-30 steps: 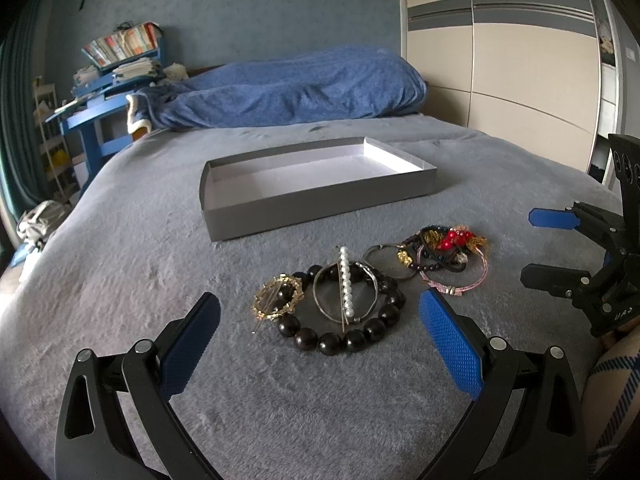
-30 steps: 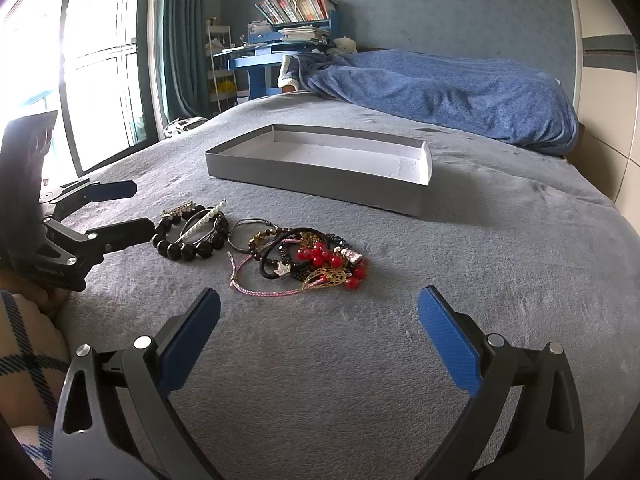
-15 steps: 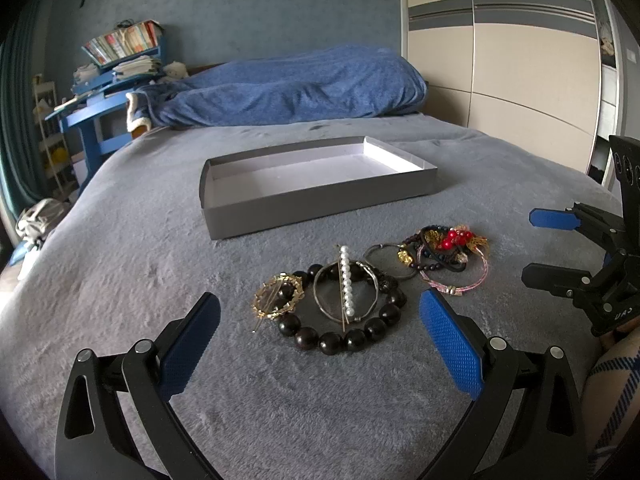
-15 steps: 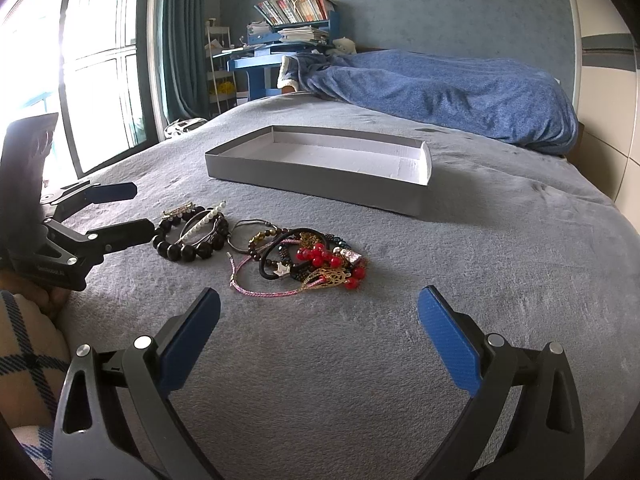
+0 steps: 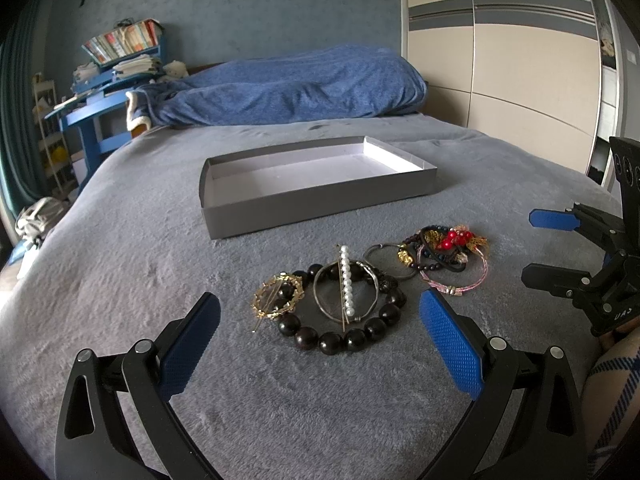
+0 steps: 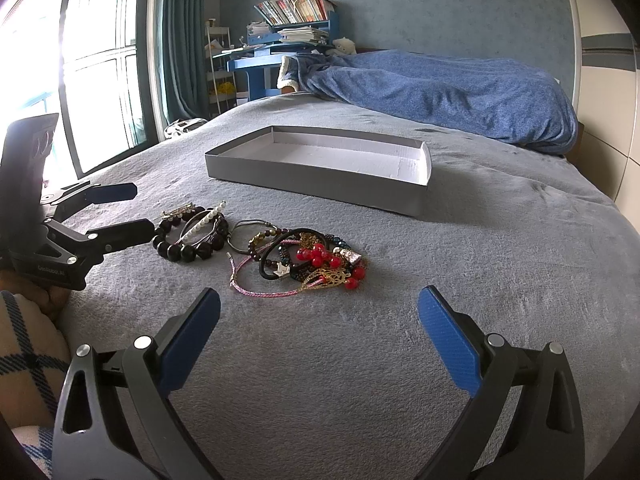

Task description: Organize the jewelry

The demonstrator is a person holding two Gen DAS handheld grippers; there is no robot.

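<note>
Both grippers hover low over the grey bed cover, jaws spread wide and holding nothing: the left gripper faces the dark bead bracelet, the right gripper faces the tangled pile.

Nearest the left gripper lies the black bead bracelet, with a silver bangle resting inside its ring and a pearl hair clip laid across the bangle. A gold wreath brooch overlaps the bracelet's left edge. Just to the right sits a grey hair tie, then a knot of pieces: a pink cord bracelet, a black elastic, gold charms and red beads.

Beyond them the grey tray stands with nothing in it, so sorting has probably not begun.

A sound start would be the pearl clip, since it lies on top and lifts free without dragging the rest. Close across its narrow width, raise it straight up, and watch that the bangle does not catch. The tangle is better left for later, with one gripper pinning it while the other draws a piece out.
</note>
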